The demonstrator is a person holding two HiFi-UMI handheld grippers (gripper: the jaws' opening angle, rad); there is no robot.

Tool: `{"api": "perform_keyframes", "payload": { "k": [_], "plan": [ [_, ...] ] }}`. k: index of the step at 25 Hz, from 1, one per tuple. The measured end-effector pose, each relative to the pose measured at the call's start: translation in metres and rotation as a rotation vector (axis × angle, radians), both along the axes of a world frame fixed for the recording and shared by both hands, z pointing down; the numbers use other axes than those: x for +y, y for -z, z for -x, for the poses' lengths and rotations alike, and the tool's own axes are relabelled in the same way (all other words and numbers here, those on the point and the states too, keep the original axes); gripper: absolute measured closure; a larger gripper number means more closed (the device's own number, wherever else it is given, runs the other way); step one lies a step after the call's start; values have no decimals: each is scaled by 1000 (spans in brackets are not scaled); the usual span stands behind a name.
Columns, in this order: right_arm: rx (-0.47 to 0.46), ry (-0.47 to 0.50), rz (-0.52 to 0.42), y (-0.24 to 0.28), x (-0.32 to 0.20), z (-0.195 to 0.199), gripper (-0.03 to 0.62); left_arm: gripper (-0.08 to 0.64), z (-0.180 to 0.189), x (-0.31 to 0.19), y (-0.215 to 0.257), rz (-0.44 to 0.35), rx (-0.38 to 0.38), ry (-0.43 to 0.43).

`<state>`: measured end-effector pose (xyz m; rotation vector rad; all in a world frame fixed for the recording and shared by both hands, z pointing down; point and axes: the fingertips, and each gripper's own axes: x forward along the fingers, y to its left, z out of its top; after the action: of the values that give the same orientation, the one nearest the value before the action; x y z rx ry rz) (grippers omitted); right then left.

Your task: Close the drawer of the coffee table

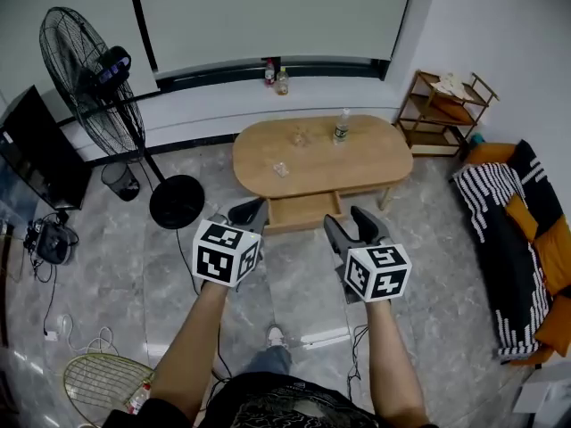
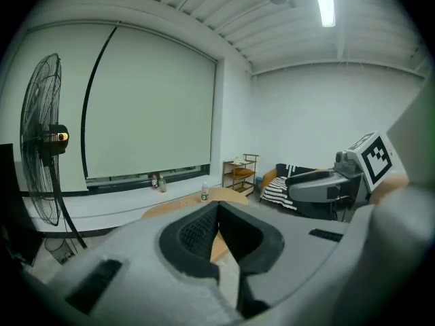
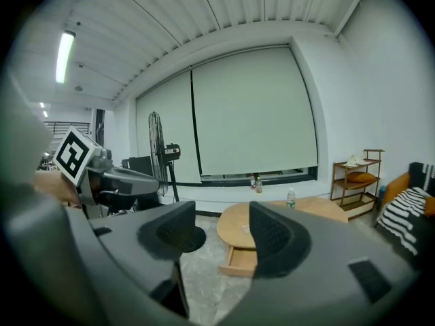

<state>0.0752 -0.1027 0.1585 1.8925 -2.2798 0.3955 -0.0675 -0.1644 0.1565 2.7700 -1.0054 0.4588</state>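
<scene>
The drawer (image 1: pixel 303 210) stands pulled out under the oval wooden counter (image 1: pixel 357 163), at the centre of the head view. It looks like a stiff, light wooden box on slides, so I would push flat on its front panel. My left claw (image 1: pixel 250 212) is closed and empty. My right claw (image 1: pixel 351 226) is open and empty. Both are short of the drawer.

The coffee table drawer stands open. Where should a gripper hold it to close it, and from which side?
Probably press the front panel of the drawer, at its middle, from the side of the person. It sticks out of the coffee table towards the person, so a straight push should slide it in.
</scene>
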Motion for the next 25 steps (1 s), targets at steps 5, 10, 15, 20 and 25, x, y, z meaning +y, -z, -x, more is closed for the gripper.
{"api": "perform_keyframes", "payload": {
  "k": [5,10,15,20,25],
  "plan": [
    [-4,-3,5,-1,-32,-5,330,555,-8,-32,-2,10,0,-12],
    [-9,-16,12,-7,-47,-19,322,555,-19,-47,-8,15,-7,-23],
    [-20,-4,16,-9,-67,-39,318,555,-35,-64,-8,11,-25,-13],
    [-22,47,0,-5,-114,-59,314,555,-51,-99,-7,6,-37,38],
    [-31,117,-2,-8,-167,-79,314,555,-72,-137,-10,5,-52,92]
  ]
}}
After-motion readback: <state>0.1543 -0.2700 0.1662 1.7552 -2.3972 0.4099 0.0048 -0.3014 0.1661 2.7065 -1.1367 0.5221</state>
